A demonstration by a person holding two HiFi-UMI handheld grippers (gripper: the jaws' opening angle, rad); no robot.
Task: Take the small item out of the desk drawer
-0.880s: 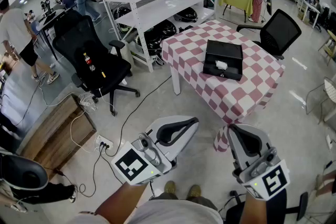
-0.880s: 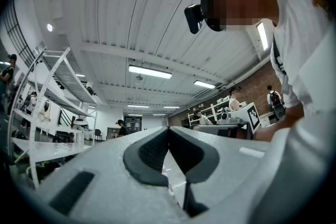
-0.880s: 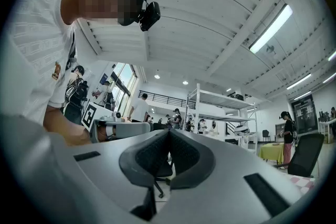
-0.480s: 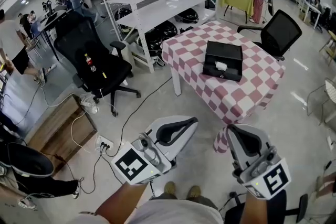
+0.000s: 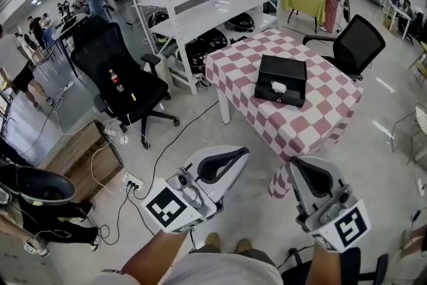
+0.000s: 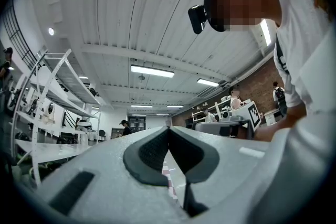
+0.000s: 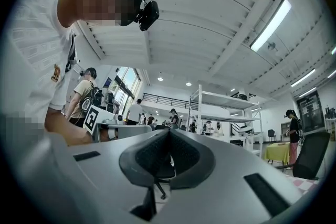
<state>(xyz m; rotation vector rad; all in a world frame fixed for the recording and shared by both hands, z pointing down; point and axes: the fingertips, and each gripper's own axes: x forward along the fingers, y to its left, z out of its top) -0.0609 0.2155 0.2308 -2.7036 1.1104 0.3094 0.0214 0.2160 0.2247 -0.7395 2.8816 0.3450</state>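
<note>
A black desk drawer box [image 5: 281,80] sits on a table with a red-and-white checked cloth [image 5: 313,120], far ahead in the head view. Its drawer stands open toward me, and a small white item [image 5: 279,86] lies inside. My left gripper [image 5: 243,152] and right gripper [image 5: 297,163] are held low near my body, well short of the table. Both point toward the table. In the left gripper view the left gripper [image 6: 168,129] has its dark pads meeting with nothing between them. The right gripper [image 7: 168,131] looks the same in its own view.
A black office chair [image 5: 120,87] with a bottle on its seat stands at left. White shelving [image 5: 200,7] stands behind the table, and a second black chair [image 5: 357,43] at its right. A power strip and cables [image 5: 130,182] lie on the floor beside a wooden bench [image 5: 73,157]. People stand farther back.
Both grippers stay almost still. The head view has shifted slightly, and the people at the far left have moved.
</note>
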